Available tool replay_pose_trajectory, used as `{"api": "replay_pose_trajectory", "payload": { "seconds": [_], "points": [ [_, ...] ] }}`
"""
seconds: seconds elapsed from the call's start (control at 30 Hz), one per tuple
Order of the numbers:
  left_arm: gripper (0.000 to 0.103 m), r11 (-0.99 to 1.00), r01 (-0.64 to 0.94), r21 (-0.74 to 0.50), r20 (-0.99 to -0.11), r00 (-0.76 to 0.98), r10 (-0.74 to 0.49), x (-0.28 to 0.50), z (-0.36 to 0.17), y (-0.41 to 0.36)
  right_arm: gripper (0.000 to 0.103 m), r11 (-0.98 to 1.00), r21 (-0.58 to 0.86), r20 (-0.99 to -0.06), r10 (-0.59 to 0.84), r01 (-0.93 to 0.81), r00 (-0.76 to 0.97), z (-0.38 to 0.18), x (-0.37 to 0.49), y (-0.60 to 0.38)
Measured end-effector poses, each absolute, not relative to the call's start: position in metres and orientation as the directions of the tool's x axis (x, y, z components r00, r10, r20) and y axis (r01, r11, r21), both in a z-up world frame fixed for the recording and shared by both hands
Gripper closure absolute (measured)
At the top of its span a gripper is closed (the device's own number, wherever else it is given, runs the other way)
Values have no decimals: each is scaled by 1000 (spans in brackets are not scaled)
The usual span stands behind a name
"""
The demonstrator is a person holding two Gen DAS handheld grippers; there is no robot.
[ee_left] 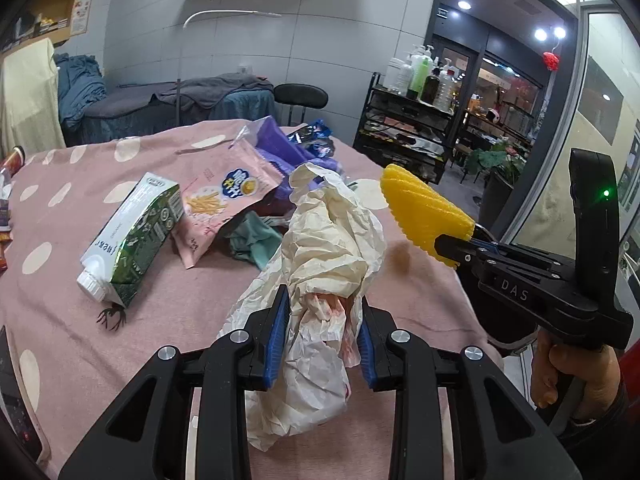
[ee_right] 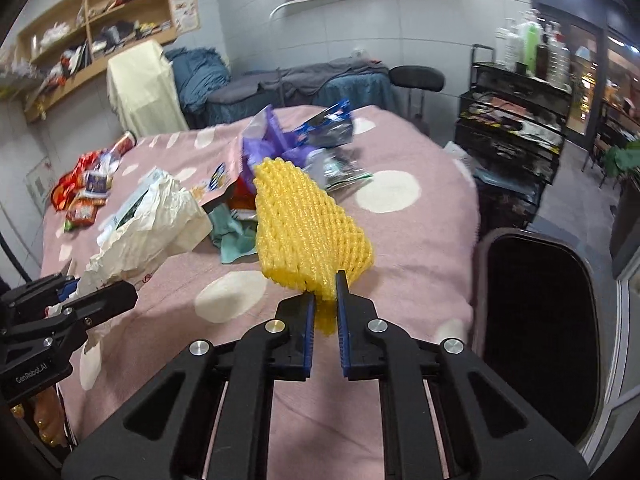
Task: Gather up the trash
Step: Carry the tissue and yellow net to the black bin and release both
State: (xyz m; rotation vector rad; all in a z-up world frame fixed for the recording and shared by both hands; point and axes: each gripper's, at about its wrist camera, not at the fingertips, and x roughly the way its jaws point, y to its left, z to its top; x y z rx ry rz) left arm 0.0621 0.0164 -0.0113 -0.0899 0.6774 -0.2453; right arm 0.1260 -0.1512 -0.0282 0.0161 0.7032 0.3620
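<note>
Left gripper (ee_left: 324, 320) clamps crumpled paper (ee_left: 328, 232); at its 2 o'clock, right gripper (ee_right: 325, 292) pinches yellow foam net (ee_right: 304, 224).

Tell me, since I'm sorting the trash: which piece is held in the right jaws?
The yellow foam net, pinched at its lower edge by the right gripper. The crumpled white paper sits in the left gripper instead.
</note>
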Motion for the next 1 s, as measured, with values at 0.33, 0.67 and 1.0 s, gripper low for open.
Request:
{"api": "replay_pose_trajectory", "payload": {
  "seconds": [0.33,0.67,1.0],
  "points": [
    [72,928,345,-143,-597,718,-359,64,-2,-40,92,984,164,-605,150,-62,782,-28,108,-240],
    [72,880,453,-141,-650,628,-428,84,-11,-95,92,967,197,-748,40,164,663,-96,137,-313],
    [72,836,535,-124,-702,548,-454,97,-22,-143,22,953,177,-730,-41,247,682,-114,122,-334]
  ]
}}
